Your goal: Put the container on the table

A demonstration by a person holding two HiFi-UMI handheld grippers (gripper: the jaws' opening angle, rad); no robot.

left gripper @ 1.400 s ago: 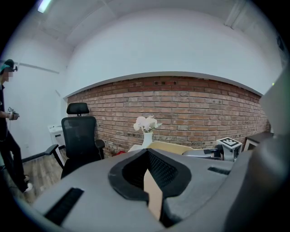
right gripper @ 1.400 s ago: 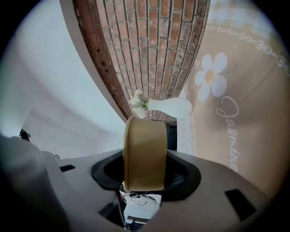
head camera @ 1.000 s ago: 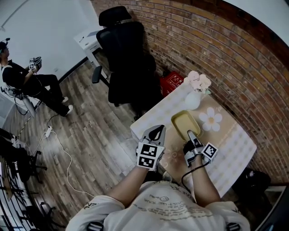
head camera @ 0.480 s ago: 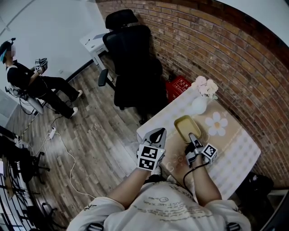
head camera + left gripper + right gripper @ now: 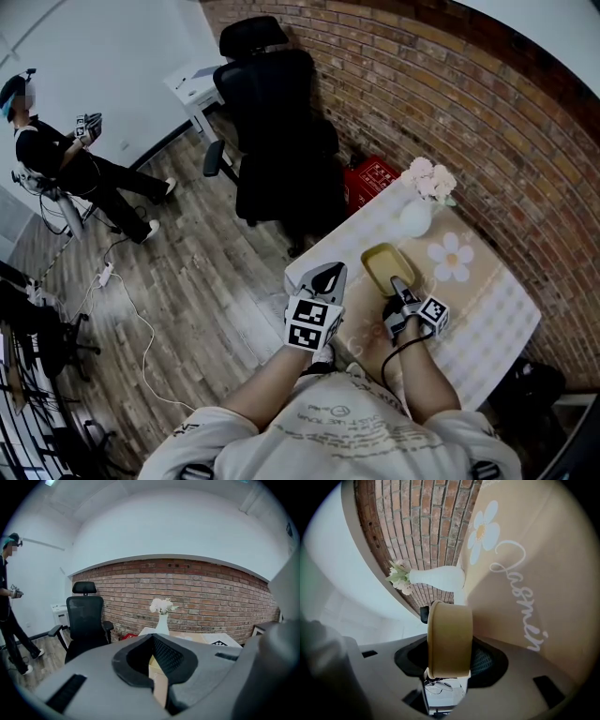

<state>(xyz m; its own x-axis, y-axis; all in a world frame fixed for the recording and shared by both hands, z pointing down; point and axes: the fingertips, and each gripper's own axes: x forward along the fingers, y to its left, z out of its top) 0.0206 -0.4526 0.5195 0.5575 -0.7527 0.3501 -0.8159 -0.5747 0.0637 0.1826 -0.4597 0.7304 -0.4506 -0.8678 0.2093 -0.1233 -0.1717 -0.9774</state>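
A shallow yellow container [image 5: 384,261] hangs low over the table [image 5: 487,309], near its left edge and just in front of the white vase [image 5: 415,217]. My right gripper [image 5: 397,281] is shut on the container's near rim. In the right gripper view the container [image 5: 450,630] stands edge-on between the pads, with the daisy-print tablecloth [image 5: 525,573] close beside it. Whether it touches the cloth I cannot tell. My left gripper [image 5: 325,275] hovers at the table's left corner, shut and holding nothing. The left gripper view shows that gripper's [image 5: 152,639] tips meeting.
The vase of pale flowers [image 5: 162,623] stands on the table by the brick wall. A black office chair [image 5: 277,122] and a red crate [image 5: 368,178] sit beyond the table's far corner. A seated person [image 5: 56,159] is far left, and cables [image 5: 122,300] lie on the wooden floor.
My right gripper has sunk a little toward the tablecloth with the container in it. The left gripper has stayed about where it was.
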